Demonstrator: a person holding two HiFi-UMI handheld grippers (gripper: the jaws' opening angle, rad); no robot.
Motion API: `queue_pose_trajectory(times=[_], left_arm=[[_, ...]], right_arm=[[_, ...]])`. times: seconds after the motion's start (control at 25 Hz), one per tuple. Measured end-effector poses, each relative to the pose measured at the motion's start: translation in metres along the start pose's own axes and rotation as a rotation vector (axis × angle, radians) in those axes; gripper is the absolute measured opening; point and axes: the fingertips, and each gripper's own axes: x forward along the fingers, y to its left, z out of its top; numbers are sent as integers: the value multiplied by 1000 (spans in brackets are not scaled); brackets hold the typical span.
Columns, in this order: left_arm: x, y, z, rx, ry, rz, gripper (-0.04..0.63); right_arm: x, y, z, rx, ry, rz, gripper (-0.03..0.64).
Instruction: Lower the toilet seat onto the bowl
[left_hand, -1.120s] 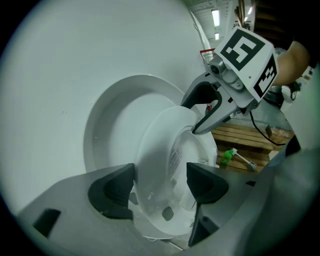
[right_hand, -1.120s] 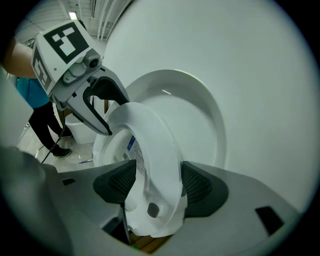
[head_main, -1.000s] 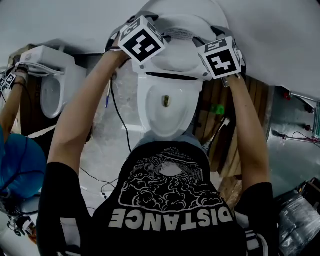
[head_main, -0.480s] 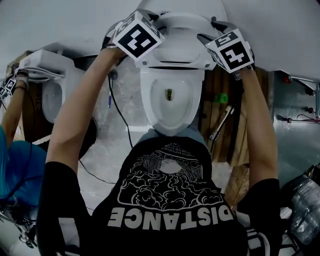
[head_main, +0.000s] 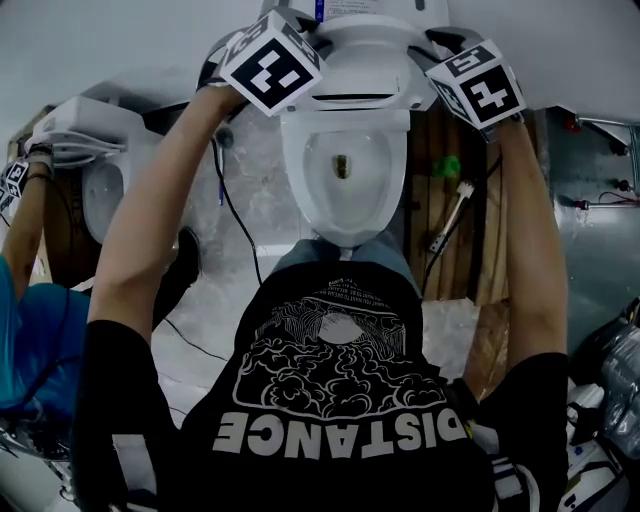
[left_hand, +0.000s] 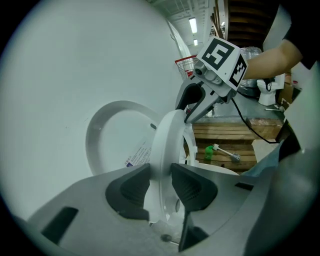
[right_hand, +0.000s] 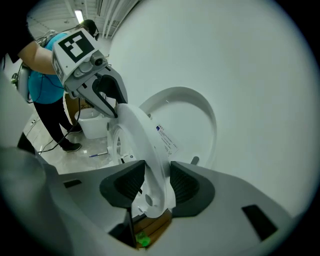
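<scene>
Left gripper (left_hand: 160, 186): jaws just closed in, now pinching the upright toilet seat (left_hand: 167, 142) rim.
Right gripper (right_hand: 157, 186): likewise, on the opposite rim.
Hidden: seat's lower end, behind the jaws.

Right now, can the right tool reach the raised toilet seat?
Yes, it seems so: the right tool has just been closing its jaws, and the toilet seat stands pinched between them. Nothing blocks it.

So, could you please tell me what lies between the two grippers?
The toilet seat: both gripper views show it spanning from left gripper to right gripper, whose jaws have just been closing onto its sides.
</scene>
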Motion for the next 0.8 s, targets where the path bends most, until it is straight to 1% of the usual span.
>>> queue_pose_trajectory(times=[0.2, 0.32, 0.48, 0.6, 0.8], left_arm=[[-8, -24, -3, 29, 6, -20, 147], [-12, -36, -5, 47, 17, -12, 144], [-17, -54, -6, 67, 16, 23, 143], [-21, -66, -9, 81, 14, 64, 143], [-26, -90, -15, 90, 38, 118, 143]], right_arm=[[-15, 18, -12, -85, 33, -3, 153], [-22, 26, -19, -142, 41, 0, 144], [-33, 37, -30, -182, 28, 10, 135], [-39, 46, -37, -217, 8, 15, 132], [-52, 62, -49, -285, -33, 28, 126]])
